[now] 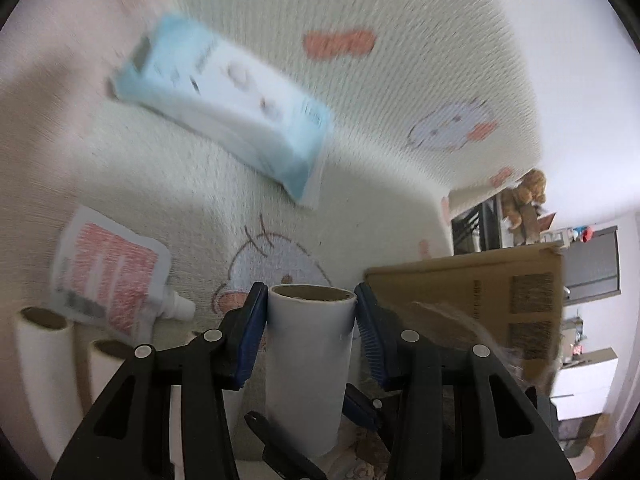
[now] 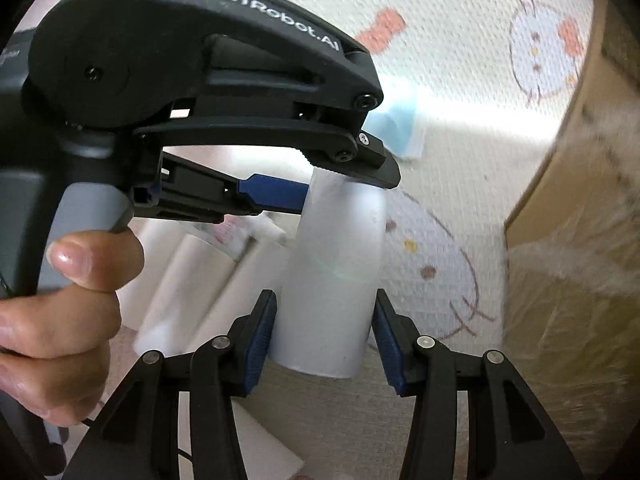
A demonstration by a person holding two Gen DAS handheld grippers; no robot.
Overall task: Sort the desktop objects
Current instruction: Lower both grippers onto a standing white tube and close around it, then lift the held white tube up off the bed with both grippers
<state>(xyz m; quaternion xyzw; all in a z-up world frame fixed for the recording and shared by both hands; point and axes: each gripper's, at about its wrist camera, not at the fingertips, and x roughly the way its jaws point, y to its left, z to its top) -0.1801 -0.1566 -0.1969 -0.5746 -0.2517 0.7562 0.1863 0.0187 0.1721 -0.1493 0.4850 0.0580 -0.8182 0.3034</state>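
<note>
A white paper roll with a brown cardboard core (image 1: 308,352) stands upright, held at both ends. My left gripper (image 1: 310,300) is shut on its top rim, blue pads pressed against both sides. In the right wrist view the same roll (image 2: 332,280) sits between my right gripper's (image 2: 326,312) pads, which press on its lower end. The left gripper (image 2: 344,184) shows there from the side, clamped on the roll's top, with a person's hand (image 2: 60,300) on its handle.
Two more white rolls (image 1: 40,344) lie at the lower left, beside a red-and-white spout pouch (image 1: 108,280). A light blue wipes pack (image 1: 224,108) lies farther back on the cartoon-print cloth (image 1: 400,80). An open cardboard box (image 1: 480,300) stands on the right.
</note>
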